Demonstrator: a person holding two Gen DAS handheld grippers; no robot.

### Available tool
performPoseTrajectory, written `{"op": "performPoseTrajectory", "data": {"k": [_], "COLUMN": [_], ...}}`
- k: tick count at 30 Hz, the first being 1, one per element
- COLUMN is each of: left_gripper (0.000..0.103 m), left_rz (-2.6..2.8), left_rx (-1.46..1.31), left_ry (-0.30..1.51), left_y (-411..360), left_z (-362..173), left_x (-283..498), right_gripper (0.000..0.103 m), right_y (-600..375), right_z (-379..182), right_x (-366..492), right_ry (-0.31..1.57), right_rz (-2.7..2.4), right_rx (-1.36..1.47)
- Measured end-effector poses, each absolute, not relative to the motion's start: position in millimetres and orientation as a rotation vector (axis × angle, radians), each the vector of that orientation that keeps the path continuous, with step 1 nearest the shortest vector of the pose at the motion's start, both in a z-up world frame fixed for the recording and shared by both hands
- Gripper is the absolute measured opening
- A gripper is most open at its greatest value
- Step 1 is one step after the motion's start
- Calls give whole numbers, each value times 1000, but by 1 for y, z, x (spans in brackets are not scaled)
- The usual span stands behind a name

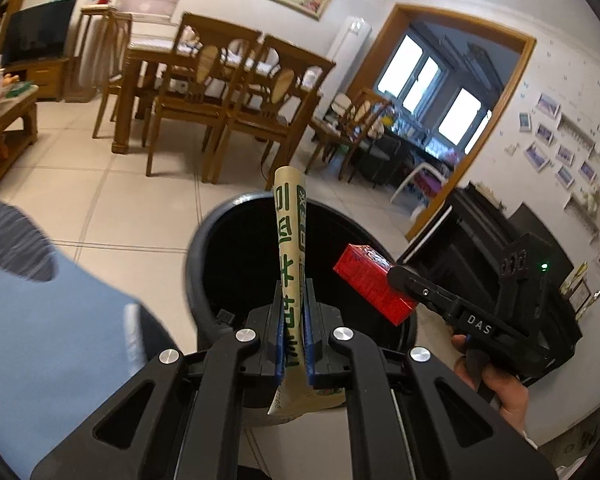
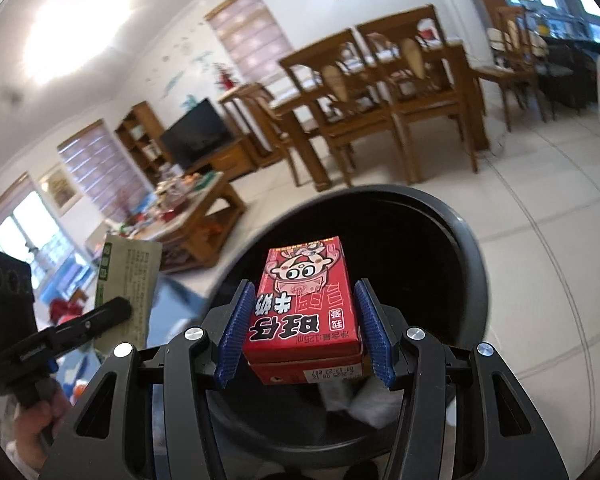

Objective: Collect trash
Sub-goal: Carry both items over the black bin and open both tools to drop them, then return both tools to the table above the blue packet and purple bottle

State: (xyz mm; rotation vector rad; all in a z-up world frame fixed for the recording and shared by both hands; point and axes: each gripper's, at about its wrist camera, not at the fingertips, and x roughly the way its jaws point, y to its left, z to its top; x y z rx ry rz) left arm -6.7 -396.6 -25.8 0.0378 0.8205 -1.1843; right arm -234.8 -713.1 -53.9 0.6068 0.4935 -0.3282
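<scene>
now both pieces of trash hang over the black bin (image 1: 204, 240): the left gripper (image 1: 294, 300) pinches a green-printed wrapper (image 1: 290, 240), the right gripper (image 2: 304, 320) clamps a red milk carton (image 2: 304, 300). next, i judge, both jaws must let go above the opening. inside, something pale and crumpled (image 2: 364, 404) lies at the bottom.

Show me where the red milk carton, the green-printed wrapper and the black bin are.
red milk carton (image 2: 304, 304): right wrist view, printed front.
green-printed wrapper (image 1: 290, 236): left wrist view, upper part.
black bin (image 2: 470, 256): right wrist view, rim.
</scene>
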Motion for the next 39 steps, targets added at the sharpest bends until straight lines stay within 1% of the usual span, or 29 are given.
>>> {"op": "performPoseTrajectory", "data": {"k": [4, 10, 14, 15, 16, 17, 18, 19, 22, 23, 25, 26, 28, 32, 34, 39], "left_gripper": [8, 9, 13, 23, 46, 60, 81, 86, 88, 90, 97, 98, 98, 98, 98, 98], "left_rz": [-1182, -1166, -1149, -1145, -1140, -1131, -1114, -1102, -1108, -1109, -1092, -1086, -1076, -1057, -1041, -970], "left_rx": [81, 104, 114, 114, 111, 108, 101, 96, 96, 90, 86, 86, 94, 106, 101, 71], "left_ry": [854, 889, 904, 907, 907, 901, 874, 844, 814, 812, 802, 798, 797, 796, 784, 751], "left_y": [-424, -434, -432, -430, -427, -431, -427, -422, -414, -409, -398, -394, -379, -348, -329, -268], "left_z": [-46, -64, -67, -66, -64, -62, -58, -55, -46, -43, -38, -34, -29, -20, -15, -4], "left_x": [-5, -3, -1, -1, 0, 2, 1, -1, -5, -7, -12, -14, -20, -27, -30, -30], "right_gripper": [52, 52, 52, 53, 57, 61, 72, 76, 76, 76, 77, 78, 82, 84, 88, 88], "right_y": [-727, -733, -730, -729, -728, -726, -724, -723, -717, -714, -710, -705, -696, -670, -654, -599], "right_z": [-73, -82, -84, -84, -83, -81, -79, -78, -71, -69, -63, -60, -56, -42, -34, -20], "right_x": [-235, -229, -225, -226, -226, -225, -227, -228, -230, -231, -232, -232, -234, -226, -219, -192], "right_ry": [506, 517, 519, 516, 515, 511, 505, 498, 494, 492, 489, 487, 483, 487, 490, 526], "right_rz": [-347, -349, -344, -341, -339, -341, -343, -343, -342, -342, -333, -327, -315, -271, -242, -138], "right_rx": [627, 625, 638, 639, 639, 635, 633, 632, 616, 610, 600, 592, 576, 536, 519, 459]}}
